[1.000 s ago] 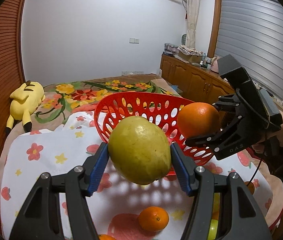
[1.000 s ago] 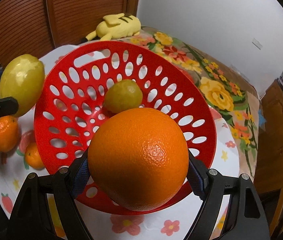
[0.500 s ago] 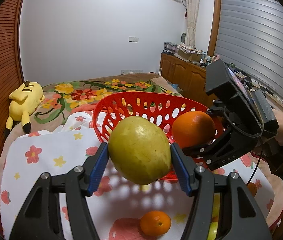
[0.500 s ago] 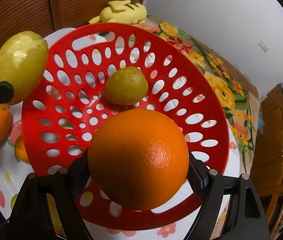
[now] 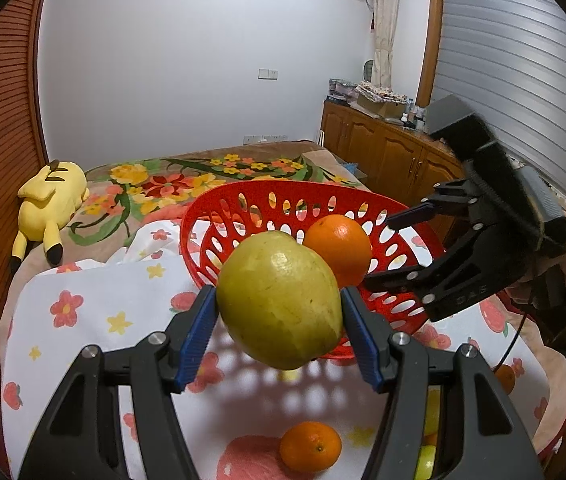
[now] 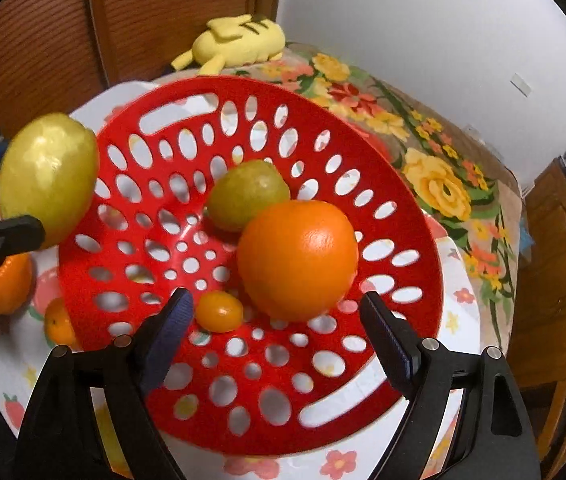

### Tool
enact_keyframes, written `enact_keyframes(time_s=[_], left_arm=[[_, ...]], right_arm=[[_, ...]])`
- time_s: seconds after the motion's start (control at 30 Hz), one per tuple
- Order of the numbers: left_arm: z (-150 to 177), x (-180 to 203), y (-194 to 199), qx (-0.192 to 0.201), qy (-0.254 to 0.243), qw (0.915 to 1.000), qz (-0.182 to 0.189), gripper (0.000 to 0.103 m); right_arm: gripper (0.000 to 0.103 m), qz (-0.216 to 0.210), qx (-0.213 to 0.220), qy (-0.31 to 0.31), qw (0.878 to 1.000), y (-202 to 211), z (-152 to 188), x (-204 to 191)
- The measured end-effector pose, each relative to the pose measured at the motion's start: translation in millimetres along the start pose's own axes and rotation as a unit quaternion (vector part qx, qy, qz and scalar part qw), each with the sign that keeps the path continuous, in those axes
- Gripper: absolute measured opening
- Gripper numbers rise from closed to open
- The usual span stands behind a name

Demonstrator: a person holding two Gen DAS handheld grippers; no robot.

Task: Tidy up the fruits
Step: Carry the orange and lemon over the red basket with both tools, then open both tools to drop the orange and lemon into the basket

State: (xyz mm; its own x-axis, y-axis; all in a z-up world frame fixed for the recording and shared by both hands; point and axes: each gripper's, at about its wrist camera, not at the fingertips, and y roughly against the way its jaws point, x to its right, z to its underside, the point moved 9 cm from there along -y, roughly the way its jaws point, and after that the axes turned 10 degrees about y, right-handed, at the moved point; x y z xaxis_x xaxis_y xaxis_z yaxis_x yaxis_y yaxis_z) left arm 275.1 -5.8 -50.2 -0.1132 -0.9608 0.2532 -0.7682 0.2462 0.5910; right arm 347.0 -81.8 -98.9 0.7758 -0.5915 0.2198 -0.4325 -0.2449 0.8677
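The red basket (image 6: 403,208) lay right under the right tongs (image 6: 279,336) and held three fruits: a large orange (image 6: 297,258) just ahead of the fingertips, a green-yellow fruit (image 6: 247,194) touching it on the far side, and a small orange-yellow one (image 6: 219,312) close to the left fingertip. The right tongs' jaws were opening, with the large orange resting on the basket floor just beyond them, its near side between the tips (neither pad pressed on it). The left tongs (image 5: 279,320) were closed on a big yellow-green fruit (image 5: 279,300), both blue pads against its sides, holding it in the air just short of the basket's near rim. Outside the basket, on the flowered cloth (image 5: 95,300), a mandarin (image 5: 310,446) sat below the left tongs; the right wrist view showed two oranges there, one larger (image 6: 3,284) and one smaller (image 6: 59,324). A yellow plush toy (image 5: 51,200) lay beyond the basket, on the floral bedspread (image 5: 187,184).
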Motion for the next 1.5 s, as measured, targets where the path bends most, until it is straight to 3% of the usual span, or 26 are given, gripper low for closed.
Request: enact_keyframes(time_s=[0.43,0.87,1.2,1.5], left_arm=[[4.7,22.3,-29.9,-0.048,0.000,0.9988,0.010,0.062],[17.5,38.8,-53.4,-0.090,-0.025,0.9955,-0.017,0.062],[6.6,36.9,-31.4,-0.053,-0.029,0.9978,-0.028,0.063],[11.2,32.0,19.1,-0.015,-0.017,0.9996,-0.019,0.069]], right_arm=[[0.087,0.003,0.063,-0.042,0.997,49.6,8.7,4.9],[0.087,0.017,0.104,-0.063,0.992,94.2,30.3,7.8],[0.087,0.019,0.131,-0.083,0.988,118.1,47.7,2.6],[0.087,0.042,0.162,-0.121,0.979,137.2,80.1,-8.3]])
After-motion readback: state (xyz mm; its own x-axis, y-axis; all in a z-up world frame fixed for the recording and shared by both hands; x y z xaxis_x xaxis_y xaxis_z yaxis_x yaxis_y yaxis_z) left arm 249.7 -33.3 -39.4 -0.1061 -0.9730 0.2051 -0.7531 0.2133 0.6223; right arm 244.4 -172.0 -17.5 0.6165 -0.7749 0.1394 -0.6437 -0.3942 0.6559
